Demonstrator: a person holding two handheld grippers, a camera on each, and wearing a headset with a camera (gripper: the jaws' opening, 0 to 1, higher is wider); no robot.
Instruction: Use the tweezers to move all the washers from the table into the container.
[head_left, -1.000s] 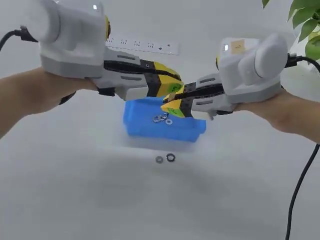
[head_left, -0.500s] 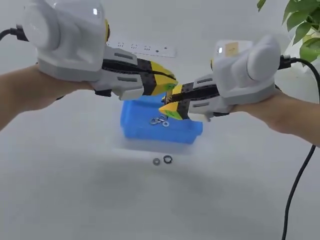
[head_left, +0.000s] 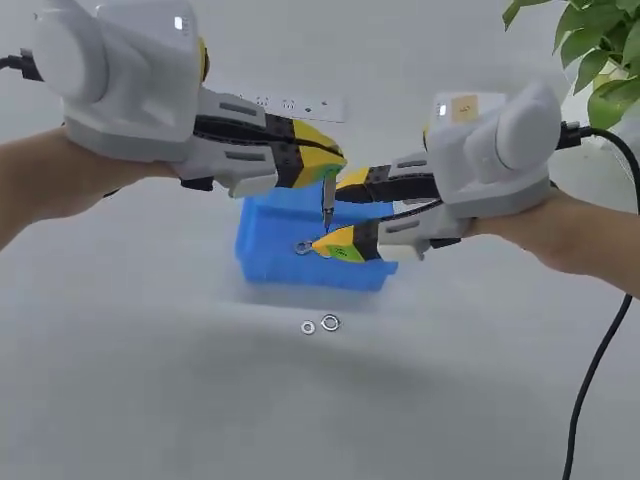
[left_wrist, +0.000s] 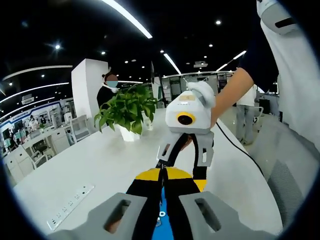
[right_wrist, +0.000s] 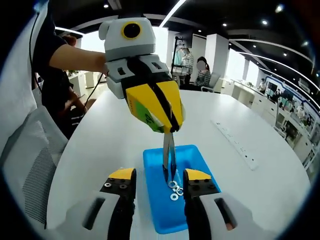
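**A:** Head view first?

**B:** The left gripper (head_left: 333, 162) is clamped on the tweezers (head_left: 327, 196), which point down into the blue container (head_left: 290, 270). The right gripper (head_left: 342, 212) gapes wide beside them, holding nothing. Two loose washers (head_left: 320, 325) lie on the bench (head_left: 150, 380), just off the container's near wall.

**A:** Left gripper view?

**B:** Its jaws are pinched close together, and the right gripper faces it.

**A:** Right gripper view?

**B:** Its own jaws stand well apart. The tweezer tips hang over the washers (right_wrist: 175, 191) lying mid-container.
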